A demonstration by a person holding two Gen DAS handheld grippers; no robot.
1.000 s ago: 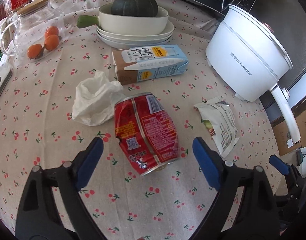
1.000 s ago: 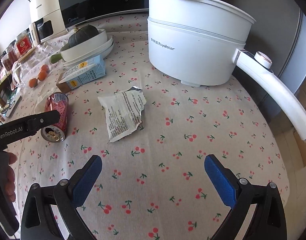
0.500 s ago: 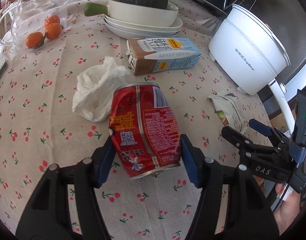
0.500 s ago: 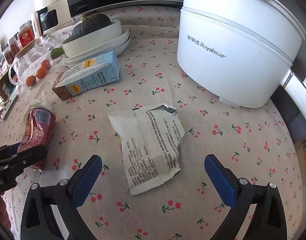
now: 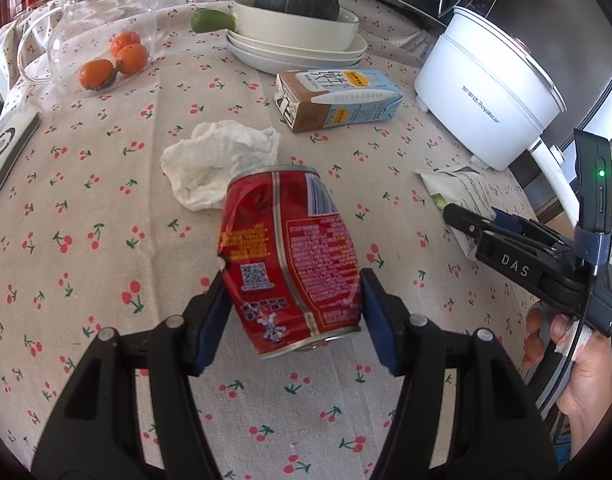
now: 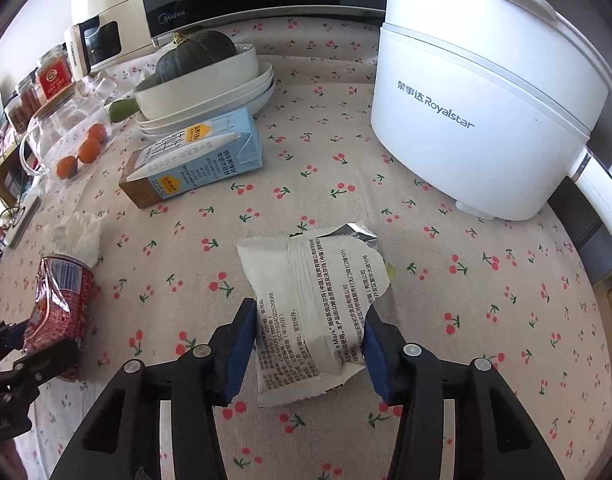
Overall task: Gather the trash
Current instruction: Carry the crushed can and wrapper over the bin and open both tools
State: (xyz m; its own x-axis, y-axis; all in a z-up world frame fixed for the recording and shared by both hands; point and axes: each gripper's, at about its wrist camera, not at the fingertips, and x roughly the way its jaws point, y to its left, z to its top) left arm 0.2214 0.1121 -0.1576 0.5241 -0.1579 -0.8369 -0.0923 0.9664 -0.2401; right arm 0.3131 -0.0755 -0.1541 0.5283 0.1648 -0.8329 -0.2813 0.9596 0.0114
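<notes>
Left hand-held gripper [image 5: 292, 312] clamps the red can [image 5: 290, 256]; right hand-held gripper [image 6: 306, 344] pinches the wrapper [image 6: 311, 312] beside it; both need lifting next.

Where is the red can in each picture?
Left wrist: red can, centre, between the left hand-held gripper pads.
Right wrist: red can, far left edge.
Shared landmark: milk carton, lying beyond it in both.

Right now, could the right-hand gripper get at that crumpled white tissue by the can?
Probably not as things stand. The right gripper is closed around the torn snack wrapper, and the crumpled tissue lies far off to its left, behind the red can held by the left gripper.
</notes>
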